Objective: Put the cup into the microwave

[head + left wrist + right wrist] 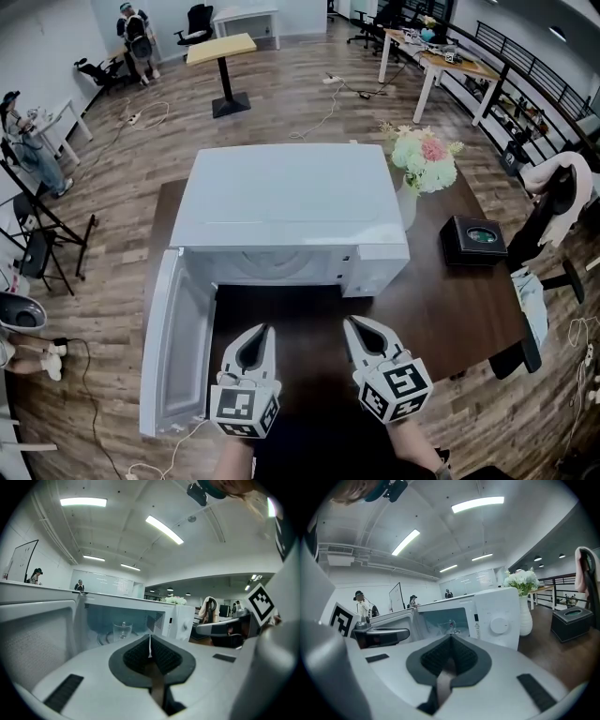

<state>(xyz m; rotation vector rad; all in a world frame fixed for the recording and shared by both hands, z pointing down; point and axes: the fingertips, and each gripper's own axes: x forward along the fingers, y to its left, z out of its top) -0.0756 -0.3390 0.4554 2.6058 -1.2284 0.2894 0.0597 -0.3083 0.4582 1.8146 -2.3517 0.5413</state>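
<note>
Cup (123, 631) stands inside the open microwave (291, 211), beyond the near left gripper (263, 330) and right gripper (352, 324), both closed and empty

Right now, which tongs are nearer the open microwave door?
The left tongs: the door hangs open just to their left, while the right tongs sit farther from it.

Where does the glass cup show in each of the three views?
Head view: not in it; the microwave hides its cavity from above.
Left gripper view: cup inside the cavity, left of centre.
Right gripper view: cup inside the cavity, near centre.
Shared landmark: the flowers beside the microwave.
</note>
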